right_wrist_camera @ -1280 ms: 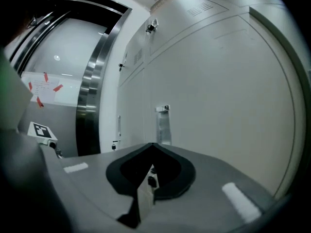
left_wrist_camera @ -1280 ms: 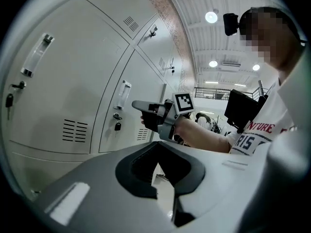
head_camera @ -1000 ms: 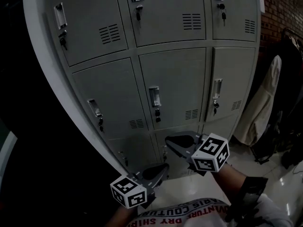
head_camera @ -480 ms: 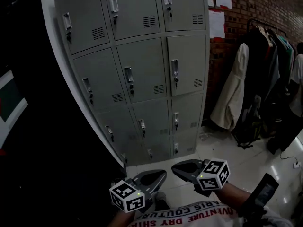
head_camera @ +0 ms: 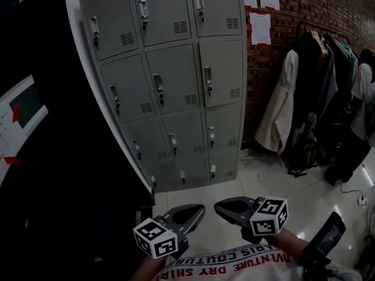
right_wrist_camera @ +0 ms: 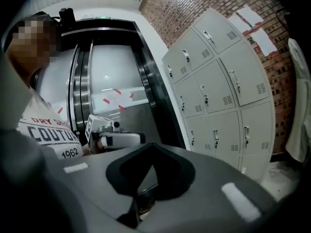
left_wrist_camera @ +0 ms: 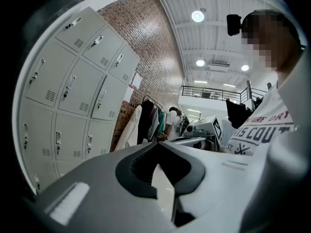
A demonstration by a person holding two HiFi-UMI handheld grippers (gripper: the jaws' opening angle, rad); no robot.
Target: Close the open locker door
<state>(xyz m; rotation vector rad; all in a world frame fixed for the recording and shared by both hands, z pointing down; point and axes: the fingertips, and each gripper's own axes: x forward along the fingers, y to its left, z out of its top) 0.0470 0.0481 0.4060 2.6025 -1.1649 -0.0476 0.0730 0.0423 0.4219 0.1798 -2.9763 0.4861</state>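
Locker doors (head_camera: 176, 81) lie flush; left tongs (head_camera: 198, 211), right tongs (head_camera: 221, 206) well clear.

the left gripper (head_camera: 198, 209) and the right gripper (head_camera: 219, 206) are held low, near the person's chest, side by side. their tips angle toward each other, close but apart. each has its jaws pressed together (nothing sits between them).

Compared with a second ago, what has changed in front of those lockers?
The person has stepped back: the lockers look farther off, and more of the clothes rack shows. The left hand-held gripper and right hand-held gripper have dropped lower, away from them. Both stay shut and empty; every locker in view stays closed.
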